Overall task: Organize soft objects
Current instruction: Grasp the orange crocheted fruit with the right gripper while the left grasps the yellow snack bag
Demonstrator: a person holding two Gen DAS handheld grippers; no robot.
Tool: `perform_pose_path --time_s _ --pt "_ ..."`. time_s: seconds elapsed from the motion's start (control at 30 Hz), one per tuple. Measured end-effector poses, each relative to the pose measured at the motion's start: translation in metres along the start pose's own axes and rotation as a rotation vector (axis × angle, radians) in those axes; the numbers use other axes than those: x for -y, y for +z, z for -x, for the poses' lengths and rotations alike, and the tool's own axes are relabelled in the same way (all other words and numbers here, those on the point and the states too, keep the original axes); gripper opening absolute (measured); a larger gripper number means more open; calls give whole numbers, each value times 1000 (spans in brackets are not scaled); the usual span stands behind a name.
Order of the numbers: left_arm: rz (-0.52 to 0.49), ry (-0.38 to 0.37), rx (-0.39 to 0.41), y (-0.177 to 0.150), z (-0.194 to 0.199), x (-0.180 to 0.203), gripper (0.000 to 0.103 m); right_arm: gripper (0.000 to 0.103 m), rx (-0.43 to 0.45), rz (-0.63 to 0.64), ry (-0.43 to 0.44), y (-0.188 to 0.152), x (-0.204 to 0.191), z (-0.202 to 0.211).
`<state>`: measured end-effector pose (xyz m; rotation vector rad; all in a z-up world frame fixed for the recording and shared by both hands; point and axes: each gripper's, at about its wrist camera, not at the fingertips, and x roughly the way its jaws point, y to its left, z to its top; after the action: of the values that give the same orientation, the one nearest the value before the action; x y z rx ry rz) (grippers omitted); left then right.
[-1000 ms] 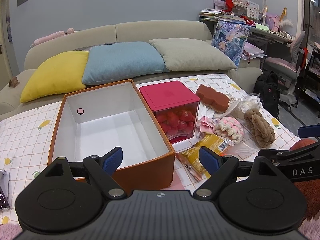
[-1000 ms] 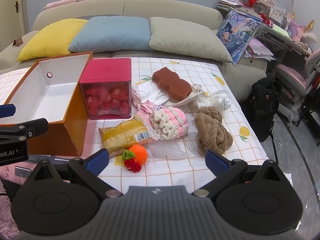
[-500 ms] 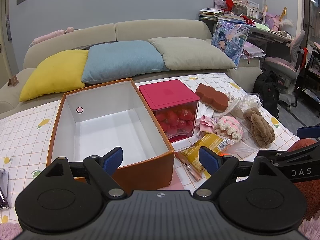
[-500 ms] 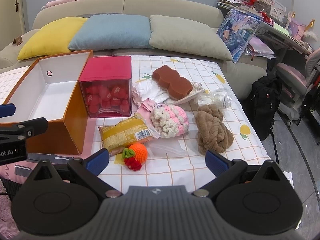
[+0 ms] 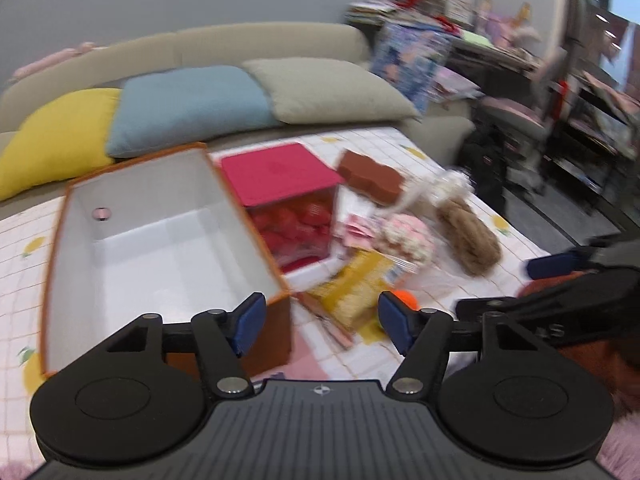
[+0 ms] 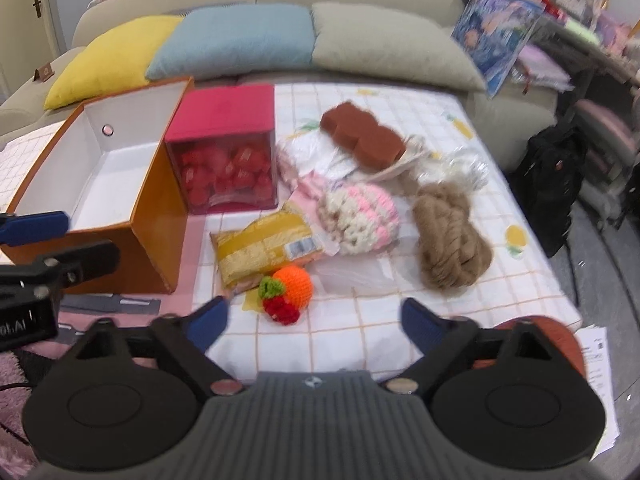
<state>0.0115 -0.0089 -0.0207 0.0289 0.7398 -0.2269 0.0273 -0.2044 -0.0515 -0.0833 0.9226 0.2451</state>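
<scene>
An open orange box (image 5: 160,248) (image 6: 160,240) with a white inside stands empty on the table's left. Soft things lie to its right: a crocheted orange fruit (image 6: 294,284), a pink-and-cream knitted piece (image 6: 360,216), a brown yarn bundle (image 6: 448,236) and a brown sponge (image 6: 364,134). My left gripper (image 5: 320,320) is open and empty above the box's near right corner. My right gripper (image 6: 316,322) is open and empty, just in front of the crocheted fruit.
A red-lidded clear cube (image 6: 228,152) of red items stands beside the box. A yellow snack packet (image 6: 264,244) lies in front of it. A sofa with yellow, blue and beige cushions (image 6: 240,40) runs behind the table. A black backpack (image 6: 556,176) stands on the floor at right.
Both grippers have moved forward and risen over the table. The right one has come closer to the crocheted fruit. Both views are blurred by motion.
</scene>
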Motion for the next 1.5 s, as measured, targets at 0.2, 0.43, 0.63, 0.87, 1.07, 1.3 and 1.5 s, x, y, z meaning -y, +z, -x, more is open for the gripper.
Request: perform_pose_path --time_s 0.2,0.43,0.63,0.87,1.07,1.3,1.5 --pt "-152 -65 -78 19 -28 7 74 72 -78 2 86 6 2 -24" --pt "-365 -159 -221 38 -68 15 74 60 -165 -10 142 9 6 -60" --pt "-433 -163 -332 50 -96 14 74 59 -187 0 172 17 4 -93" --pt "-495 -186 -418 55 -120 17 83 44 -217 -83 221 20 17 -122" --pt "-568 -180 -481 59 -143 32 85 40 -227 -188 232 18 34 -123" --pt "-662 -58 -539 55 -170 57 88 40 -247 -256 166 16 48 -120" --pt "-718 -51 -595 45 -194 65 88 40 -258 -279 168 16 53 -122"
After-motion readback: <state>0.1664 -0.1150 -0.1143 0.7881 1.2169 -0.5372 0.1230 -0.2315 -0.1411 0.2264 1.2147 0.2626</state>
